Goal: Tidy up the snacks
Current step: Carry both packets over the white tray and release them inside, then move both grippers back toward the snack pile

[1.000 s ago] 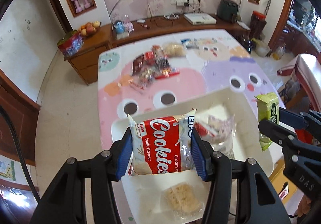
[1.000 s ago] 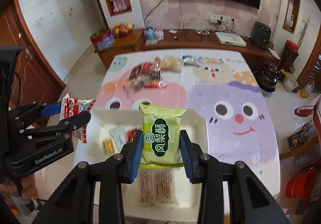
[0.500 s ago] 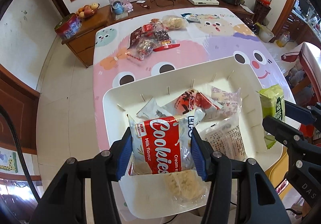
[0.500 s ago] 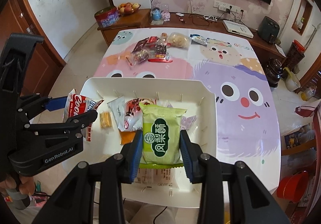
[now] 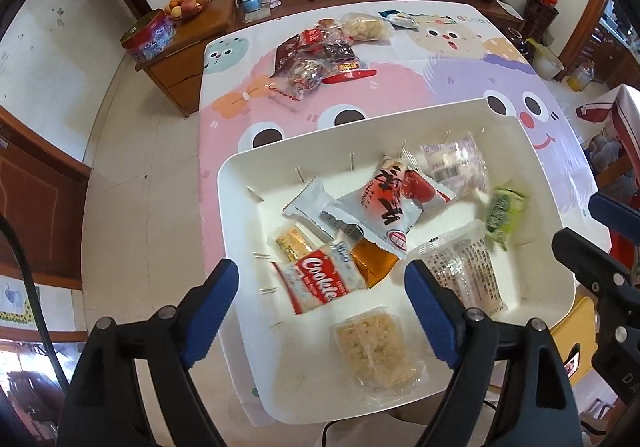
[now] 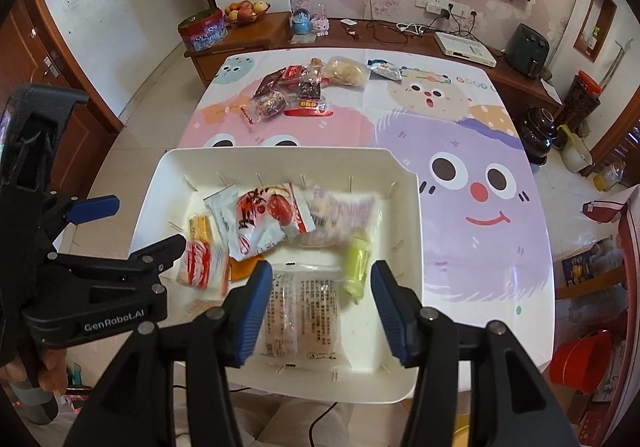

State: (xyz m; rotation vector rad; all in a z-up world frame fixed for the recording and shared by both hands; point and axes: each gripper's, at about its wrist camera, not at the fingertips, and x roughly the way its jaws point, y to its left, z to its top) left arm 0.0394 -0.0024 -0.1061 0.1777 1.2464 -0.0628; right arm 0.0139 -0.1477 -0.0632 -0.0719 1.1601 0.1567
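Note:
A white bin [image 5: 400, 123] [image 6: 280, 155] stands on the near end of the table and holds several snack packs. My left gripper [image 5: 320, 299] is open and empty above its left side; the red Cookies pack [image 5: 320, 281] [image 6: 198, 261] lies in the bin below it. My right gripper [image 6: 320, 303] is open and empty above the bin's right side; the green pack [image 6: 357, 263] [image 5: 502, 213], blurred, is in the bin beneath it. The left gripper also shows in the right wrist view [image 6: 132, 227], and the right gripper in the left wrist view [image 5: 592, 227].
A pile of loose snacks [image 5: 320, 55] [image 6: 296, 91] lies at the far end of the cartoon tablecloth [image 6: 460, 135]. A wooden sideboard [image 6: 248, 35] with a fruit bowl and a tin stands behind the table. Floor lies to the left.
Both grippers have opened. The Cookies pack has dropped from the left gripper into the bin and the green pack from the right gripper into the bin.

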